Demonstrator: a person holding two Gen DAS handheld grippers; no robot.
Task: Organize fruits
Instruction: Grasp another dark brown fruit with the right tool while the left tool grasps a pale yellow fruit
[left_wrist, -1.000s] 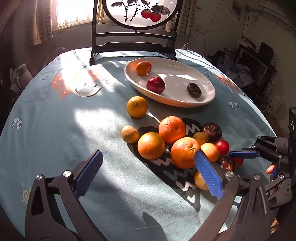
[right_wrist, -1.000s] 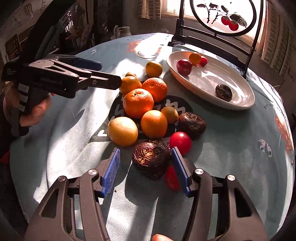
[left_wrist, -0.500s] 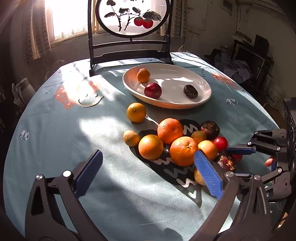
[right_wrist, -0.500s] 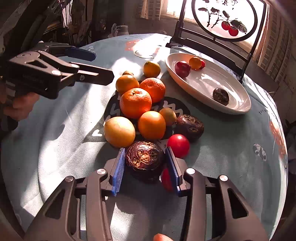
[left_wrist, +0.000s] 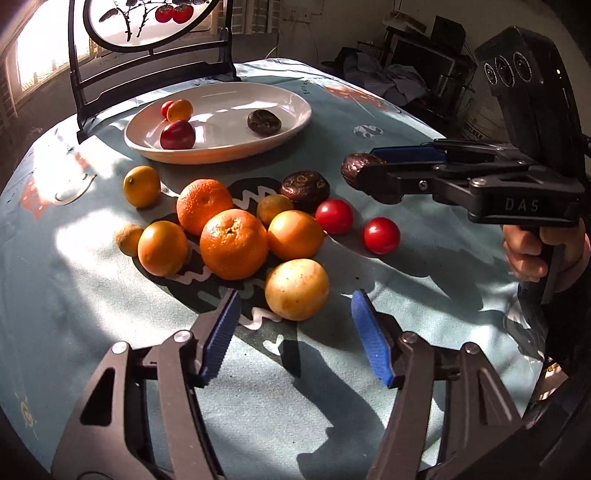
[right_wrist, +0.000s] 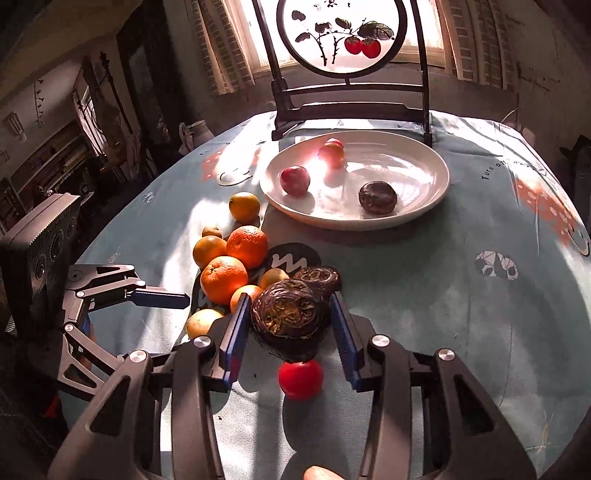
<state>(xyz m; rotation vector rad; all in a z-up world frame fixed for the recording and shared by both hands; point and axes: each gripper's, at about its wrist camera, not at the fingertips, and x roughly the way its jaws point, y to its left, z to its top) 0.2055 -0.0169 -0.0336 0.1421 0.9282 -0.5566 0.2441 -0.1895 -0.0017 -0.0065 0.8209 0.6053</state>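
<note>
Fruit sorting is mid-way on the blue tablecloth (left_wrist: 92, 314): the white plate (right_wrist: 424, 199) by the far edge already holds four pieces, while oranges (left_wrist: 233, 243) and red tomatoes (left_wrist: 381, 230) wait nearby. Right gripper (right_wrist: 291, 325) is clamped on a wrinkled dark passion fruit (right_wrist: 290, 314), seemingly lifted above the pile, so the next move looks like a carry to the plate. Left gripper (left_wrist: 295, 332) hovers spread wide, empty, just short of the pale yellow fruit (left_wrist: 296, 289).

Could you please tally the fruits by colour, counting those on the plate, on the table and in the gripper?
Red fruits: 4
Orange or yellow fruits: 9
Dark wrinkled fruits: 3, one held in the right gripper
Total: 16
</note>
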